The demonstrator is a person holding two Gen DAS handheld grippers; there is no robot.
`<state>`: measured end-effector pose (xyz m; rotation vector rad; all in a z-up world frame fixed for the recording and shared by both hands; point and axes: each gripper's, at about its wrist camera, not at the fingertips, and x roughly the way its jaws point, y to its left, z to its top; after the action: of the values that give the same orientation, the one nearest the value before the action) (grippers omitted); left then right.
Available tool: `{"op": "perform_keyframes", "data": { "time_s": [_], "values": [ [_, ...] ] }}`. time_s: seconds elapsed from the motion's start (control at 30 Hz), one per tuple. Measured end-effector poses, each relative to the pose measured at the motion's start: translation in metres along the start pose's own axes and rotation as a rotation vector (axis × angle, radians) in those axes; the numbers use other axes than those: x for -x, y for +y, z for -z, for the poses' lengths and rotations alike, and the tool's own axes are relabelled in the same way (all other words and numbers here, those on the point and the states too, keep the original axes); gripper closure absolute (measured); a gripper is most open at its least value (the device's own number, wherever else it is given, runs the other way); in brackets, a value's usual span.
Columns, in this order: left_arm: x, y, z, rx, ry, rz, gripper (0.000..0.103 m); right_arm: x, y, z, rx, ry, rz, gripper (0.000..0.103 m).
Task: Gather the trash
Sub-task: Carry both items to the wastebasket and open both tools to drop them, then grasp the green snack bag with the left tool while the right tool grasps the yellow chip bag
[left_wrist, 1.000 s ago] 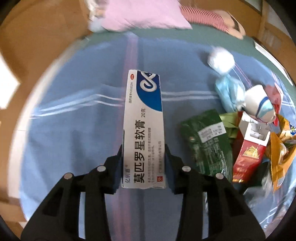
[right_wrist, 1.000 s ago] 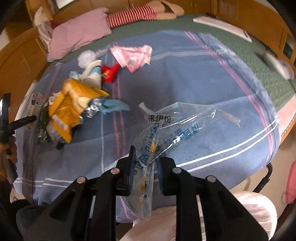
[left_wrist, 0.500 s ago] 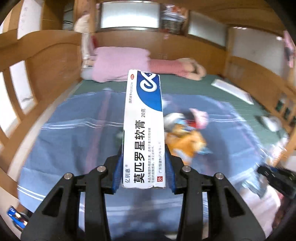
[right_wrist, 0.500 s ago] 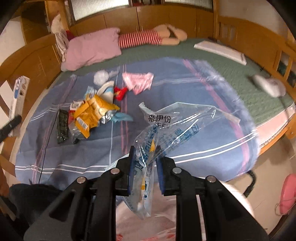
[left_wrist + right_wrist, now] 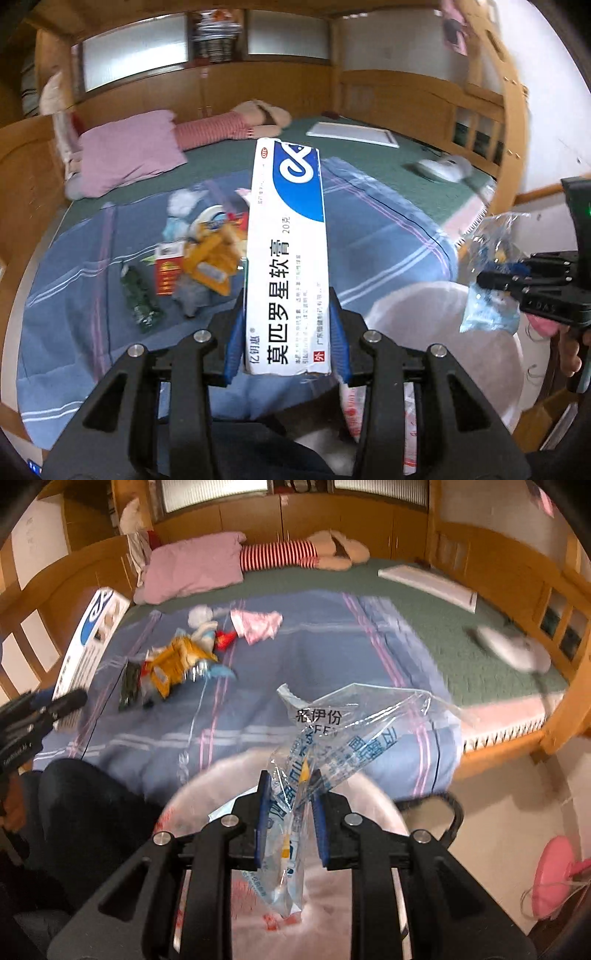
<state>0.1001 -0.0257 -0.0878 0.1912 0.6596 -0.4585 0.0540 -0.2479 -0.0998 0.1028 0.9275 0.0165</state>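
Trash sits in both grippers: the left gripper is clamped on a white-and-blue box, the right gripper on a clear wrapper — both held near a white bin bag beside the bed, presumably for dropping in. More litter lies on the bed.

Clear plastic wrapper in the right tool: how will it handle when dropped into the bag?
The clear plastic wrapper is probably floppy: it crumples and folds above the right tool and droops below it. It looks thin and very light, so it may flutter or cling to the pads rather than fall straight into the white bag.
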Motion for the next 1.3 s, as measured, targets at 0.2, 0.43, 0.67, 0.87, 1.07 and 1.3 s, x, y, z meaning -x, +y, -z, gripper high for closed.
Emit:
{"op": "perform_keyframes", "data": {
  "time_s": [0.2,0.43,0.67,0.87,1.07,1.3],
  "values": [
    [-0.001,-0.025,0.003,-0.042,0.016,0.071,0.063,-0.028,0.001,0.032,-0.021,0.151,-0.017,0.036],
    [-0.012,-0.042,0.012,-0.068,0.055,0.191,0.063,-0.005,-0.022,0.023,-0.102,0.033,0.125,0.017],
    [-0.032,-0.071,0.029,-0.13,0.133,0.333,0.063,0.019,-0.046,0.014,-0.223,-0.087,0.13,0.017],
    [-0.047,-0.11,0.054,-0.241,0.21,0.44,0.028,0.024,-0.054,0.013,-0.287,-0.114,0.111,0.017],
    [-0.049,-0.066,0.042,-0.09,0.164,0.273,0.022,0.017,-0.056,0.016,-0.305,-0.097,0.105,0.017],
    [-0.034,0.102,0.015,0.343,0.113,-0.138,0.037,-0.009,-0.036,0.009,-0.254,-0.052,0.083,0.017]
  ]
}}
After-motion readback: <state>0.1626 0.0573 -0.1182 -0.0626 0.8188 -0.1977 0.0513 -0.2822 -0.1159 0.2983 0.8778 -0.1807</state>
